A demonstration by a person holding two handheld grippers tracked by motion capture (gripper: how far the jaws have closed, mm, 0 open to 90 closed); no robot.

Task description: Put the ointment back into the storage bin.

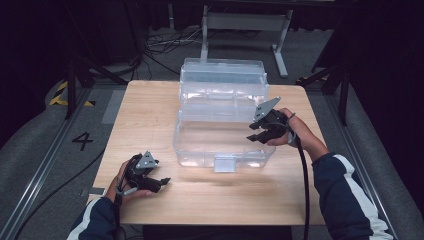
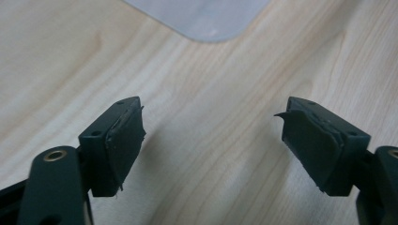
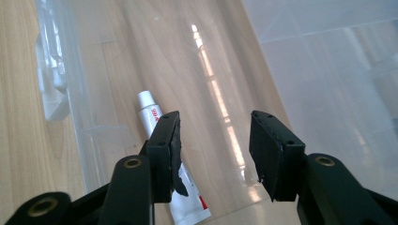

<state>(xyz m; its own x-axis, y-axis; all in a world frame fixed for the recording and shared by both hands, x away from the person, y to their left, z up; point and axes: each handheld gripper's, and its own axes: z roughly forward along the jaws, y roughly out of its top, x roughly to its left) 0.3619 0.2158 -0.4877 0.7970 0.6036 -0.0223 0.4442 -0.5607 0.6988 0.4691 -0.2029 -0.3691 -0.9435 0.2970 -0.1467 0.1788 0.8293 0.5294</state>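
Observation:
A clear plastic box [image 1: 190,150] stands open in the middle of the wooden table [image 1: 145,115], its lid [image 1: 222,80] tipped back. On the box floor lies a white tube [image 3: 149,110] with red print. My right gripper [image 1: 256,132] hovers over the box's right side; in the right gripper view its jaws [image 3: 216,145] are open above the tube with nothing between them. My left gripper [image 1: 162,184] rests low over the table's front left, and its jaws [image 2: 211,136] are open over bare wood. A rounded pale corner of the box [image 2: 206,18] lies just ahead of them.
The box's front latch tab [image 1: 224,163] sticks out toward me. Bare wood stretches left of the box and along the front edge. Beyond the table are a grey floor with cables [image 1: 165,45] and a metal stand [image 1: 245,22].

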